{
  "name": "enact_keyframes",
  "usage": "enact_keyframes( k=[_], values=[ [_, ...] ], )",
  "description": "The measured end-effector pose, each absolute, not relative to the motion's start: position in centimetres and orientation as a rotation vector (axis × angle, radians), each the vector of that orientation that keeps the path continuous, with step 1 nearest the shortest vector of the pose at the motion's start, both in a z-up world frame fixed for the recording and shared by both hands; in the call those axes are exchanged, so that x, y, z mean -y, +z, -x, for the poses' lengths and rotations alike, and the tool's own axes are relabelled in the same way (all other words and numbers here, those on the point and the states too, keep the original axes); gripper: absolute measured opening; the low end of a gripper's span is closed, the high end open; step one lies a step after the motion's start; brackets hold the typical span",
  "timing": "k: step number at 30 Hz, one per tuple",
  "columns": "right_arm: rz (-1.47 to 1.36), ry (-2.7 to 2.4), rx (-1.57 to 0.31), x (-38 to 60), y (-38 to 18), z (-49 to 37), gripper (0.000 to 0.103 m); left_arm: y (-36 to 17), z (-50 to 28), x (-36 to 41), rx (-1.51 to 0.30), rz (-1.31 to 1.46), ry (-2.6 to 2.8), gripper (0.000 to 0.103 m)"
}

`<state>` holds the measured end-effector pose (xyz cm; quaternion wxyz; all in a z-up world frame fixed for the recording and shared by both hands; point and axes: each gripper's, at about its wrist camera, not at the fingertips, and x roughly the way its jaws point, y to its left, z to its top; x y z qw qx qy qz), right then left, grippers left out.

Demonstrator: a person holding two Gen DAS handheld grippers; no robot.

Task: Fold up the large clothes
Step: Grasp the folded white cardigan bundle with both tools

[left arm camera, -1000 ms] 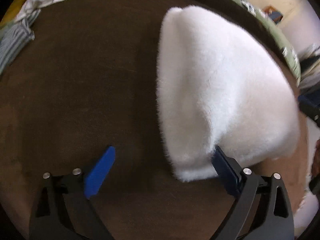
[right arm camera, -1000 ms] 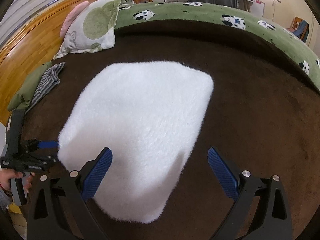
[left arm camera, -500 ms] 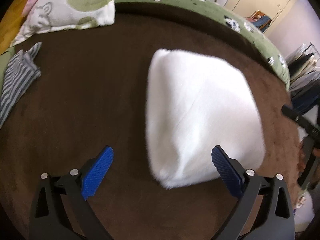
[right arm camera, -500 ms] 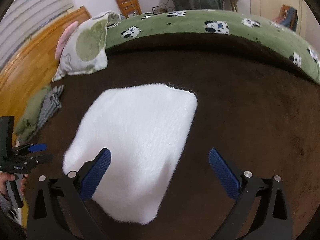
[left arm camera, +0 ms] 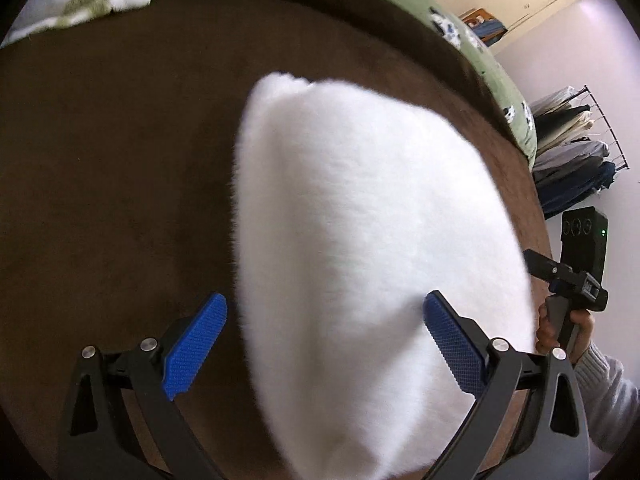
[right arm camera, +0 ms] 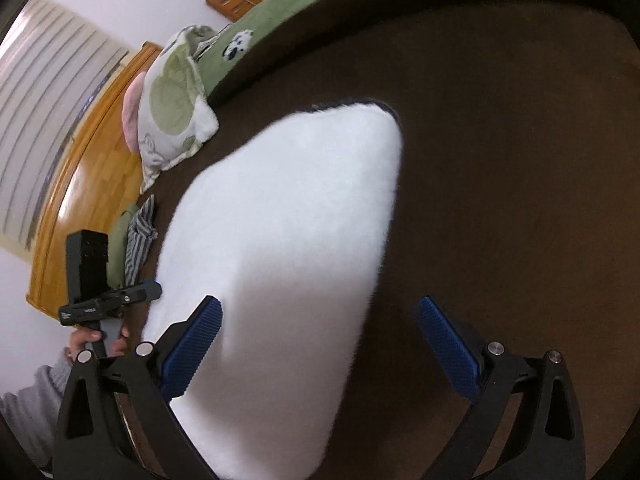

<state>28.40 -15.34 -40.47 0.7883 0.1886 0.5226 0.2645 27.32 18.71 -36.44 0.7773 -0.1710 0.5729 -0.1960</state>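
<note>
Count, both views together:

- 1 white fluffy garment (left arm camera: pixel 360 260), folded, centre of frame.
- 1 brown blanket (left arm camera: pixel 100 180) under it.
- 1 green spread (right arm camera: pixel 280 20) with panda print, upper edge of frame.
- 1 green-and-white pillow (right arm camera: pixel 172 100), upper left; 1 pink pillow (right arm camera: pixel 131 108) behind it.
- 1 striped cloth (right arm camera: pixel 140 236), left side.
- 1 wooden headboard (right arm camera: pixel 84 184).
- 1 clothes rack (left arm camera: pixel 576 152), right edge; number of garments on it unclear.
- 2 grippers: left gripper (left arm camera: pixel 324 344), right gripper (right arm camera: pixel 320 344), each with 2 blue pads.
- 2 hands, 1 on each handle.

garment (left arm camera: pixel 360 240) on blanket (left arm camera: pixel 120 180)
</note>
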Motion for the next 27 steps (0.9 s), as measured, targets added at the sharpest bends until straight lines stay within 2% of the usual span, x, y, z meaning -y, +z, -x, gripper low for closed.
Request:
enact_keyframes(
  k=[9,14,27],
  values=[
    [-0.496,0.682,-1.183,15.6,-42.8,-30.4,0.097,-40.1,-28.2,-20.1,-1.305,0.493,-0.568,0.097],
    [-0.591,0.751,-1.205,16.0,-44.4,-31.1,0.098,-40.3,-28.1,-20.7,-1.306,0.51,-0.634,0.097],
    [-0.585,0.832,-1.259,14.9,-44.0,-31.6,0.098,-40.9,-30.1,-17.6,-1.367,0.521,-0.706,0.097]
  ],
)
